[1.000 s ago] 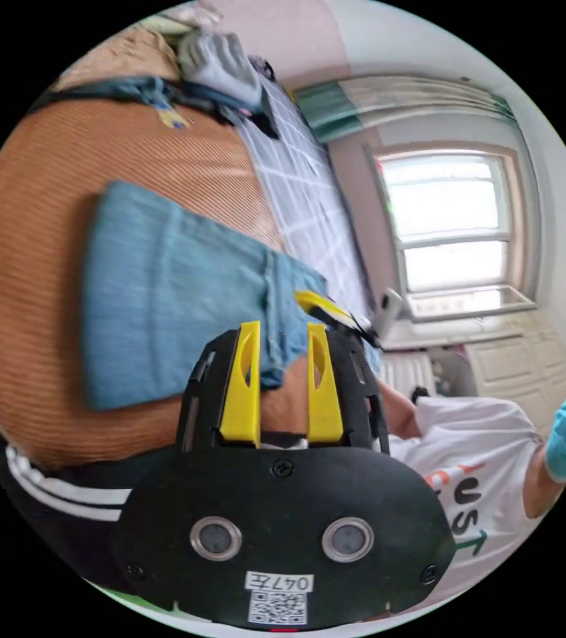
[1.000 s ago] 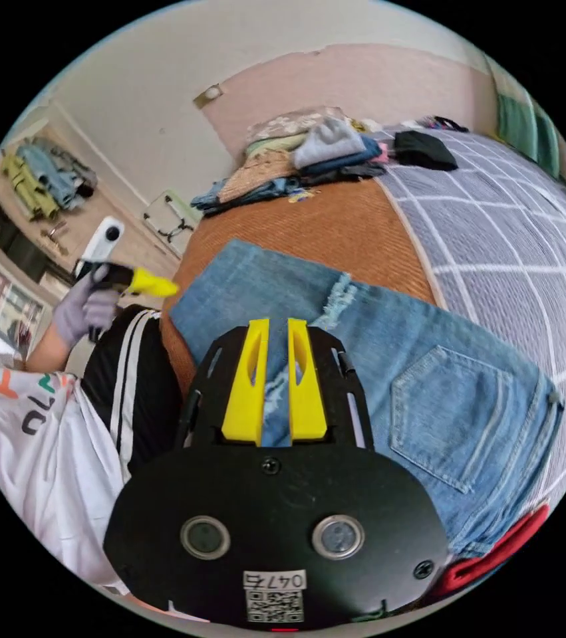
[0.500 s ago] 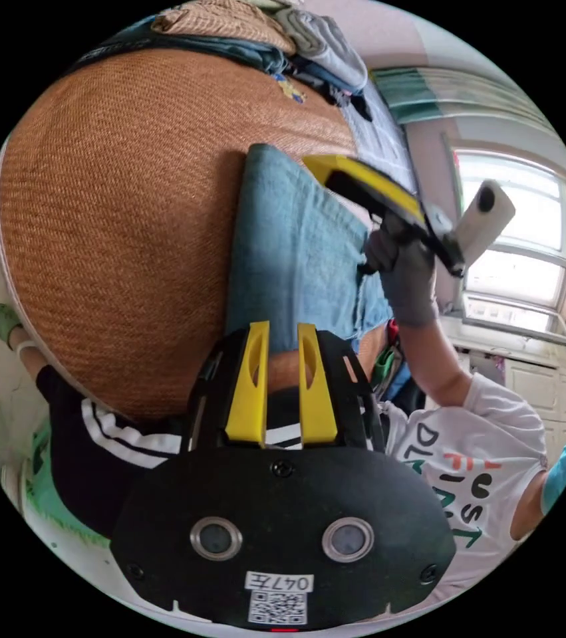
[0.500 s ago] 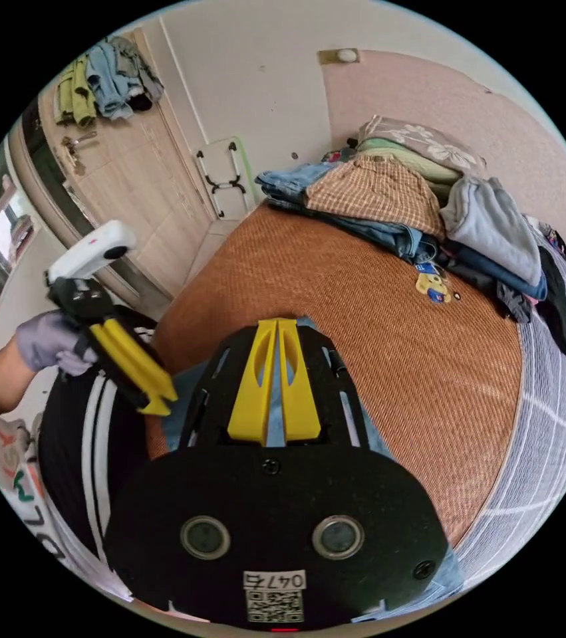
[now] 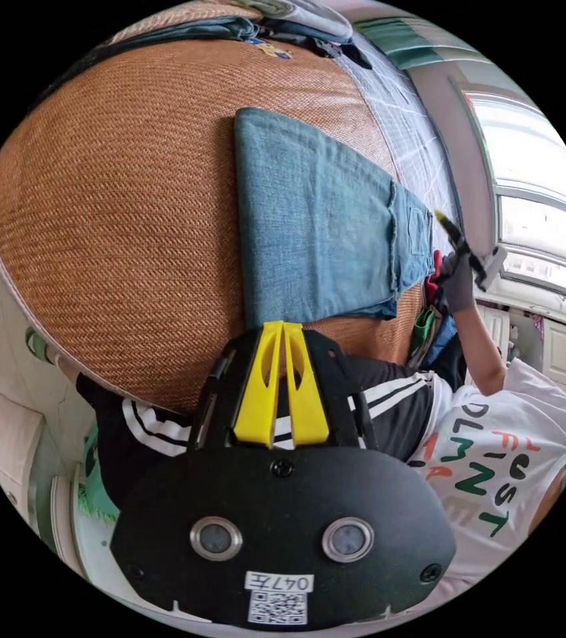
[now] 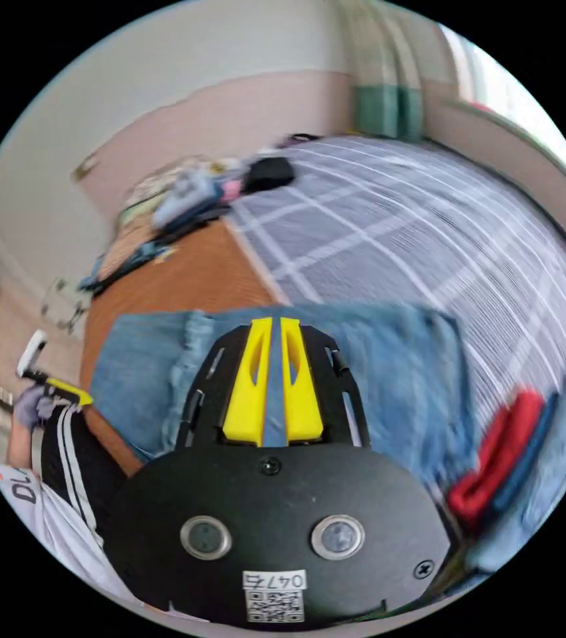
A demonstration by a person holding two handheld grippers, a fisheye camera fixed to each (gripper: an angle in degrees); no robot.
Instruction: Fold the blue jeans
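Note:
The blue jeans [image 5: 316, 226] lie folded flat on the orange woven mat [image 5: 116, 199], waistband and back pocket toward the window. My left gripper [image 5: 282, 325] is shut, its tips at the jeans' near edge, with mat showing between the jaws. It appears small in the right gripper view as the left gripper [image 6: 73, 395], in a gloved hand. My right gripper [image 6: 275, 322] has its jaws almost together with a strip of denim between them, over the jeans [image 6: 396, 372]. In the left gripper view the right gripper [image 5: 459, 239] is at the waistband end.
A pile of clothes [image 6: 183, 193] sits at the far end of the bed, beside a grey checked sheet [image 6: 396, 226]. Red and blue folded things [image 6: 495, 458] lie next to the jeans. A person in a white T-shirt [image 5: 495, 458] stands at the bed's edge.
My left jaws have gone from open to shut. The right gripper has moved from above the jeans' folded end to the waistband end. Both views have swung.

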